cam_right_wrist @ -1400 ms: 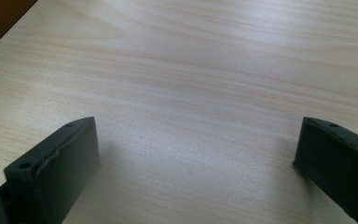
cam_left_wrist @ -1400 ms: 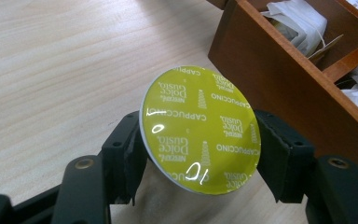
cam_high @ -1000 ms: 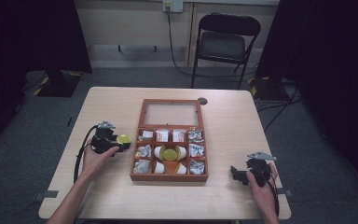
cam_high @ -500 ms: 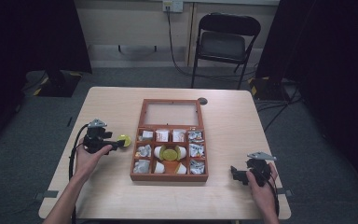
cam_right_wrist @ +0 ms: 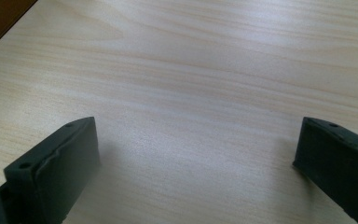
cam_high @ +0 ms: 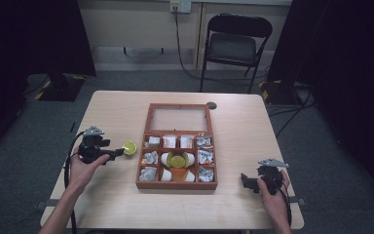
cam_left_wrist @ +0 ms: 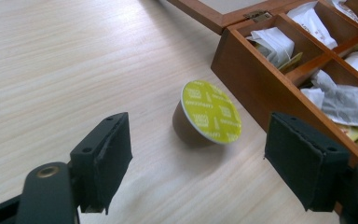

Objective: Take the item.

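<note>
Left gripper view shows printing on the capsule's [cam_left_wrist: 208, 117] yellow-green lid; high view doesn't. It lies on the worktop [cam_high: 117, 117], ahead of my left gripper's [cam_left_wrist: 200, 168] spread fingers [cam_left_wrist: 103, 161], untouched. Right gripper [cam_right_wrist: 200, 158] fingers spread, empty.

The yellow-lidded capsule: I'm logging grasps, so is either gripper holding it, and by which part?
Nothing is held. The capsule lies on the table beyond the left gripper's open jaws.

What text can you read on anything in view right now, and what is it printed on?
Capsule, yellow-green foil lid: rows of small repeated print, too blurred to read.
Sachets in the wooden box: markings too small to read.
Left gripper, right gripper and table: no text.
</note>
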Available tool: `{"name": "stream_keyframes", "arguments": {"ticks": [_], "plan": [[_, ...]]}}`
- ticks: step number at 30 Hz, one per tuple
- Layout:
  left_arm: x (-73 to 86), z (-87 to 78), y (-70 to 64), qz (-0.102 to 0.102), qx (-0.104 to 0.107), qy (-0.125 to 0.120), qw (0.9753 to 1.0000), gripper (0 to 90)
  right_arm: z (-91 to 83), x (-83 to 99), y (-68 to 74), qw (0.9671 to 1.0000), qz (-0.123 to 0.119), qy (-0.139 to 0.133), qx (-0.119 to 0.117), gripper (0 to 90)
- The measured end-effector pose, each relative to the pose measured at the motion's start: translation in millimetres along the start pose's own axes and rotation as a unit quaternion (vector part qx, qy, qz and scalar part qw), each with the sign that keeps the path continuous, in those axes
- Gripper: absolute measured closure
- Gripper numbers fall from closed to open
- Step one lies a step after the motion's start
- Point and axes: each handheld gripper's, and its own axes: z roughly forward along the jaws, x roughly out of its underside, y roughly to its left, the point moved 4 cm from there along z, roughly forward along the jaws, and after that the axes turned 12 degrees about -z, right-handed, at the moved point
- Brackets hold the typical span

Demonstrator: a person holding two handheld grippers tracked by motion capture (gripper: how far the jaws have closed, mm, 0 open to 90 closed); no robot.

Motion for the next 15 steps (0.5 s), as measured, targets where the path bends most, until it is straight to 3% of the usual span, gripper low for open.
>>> {"name": "stream_keyframes", "arguments": {"ticks": [4, 10, 15], "plan": [[3.9, -8.5, 3.3, -0.009, 0.004, 0.000, 1.0000, 22.7, 0.0, 0.0, 0.0, 1.0000, 0.000, 0.000, 0.000, 0.0], [14.2, -16.6, 12.5, -0.024, -0.017, -0.002, 0.9996, 23.7, 0.0, 0.0, 0.0, 1.0000, 0.000, 0.000, 0.000, 0.0], [27.7, -19.9, 23.3, -0.032, -0.034, 0.015, 0.9988, 24.1, -0.1, 0.1, 0.2, 1.0000, 0.001, 0.000, 0.001, 0.0]]}}
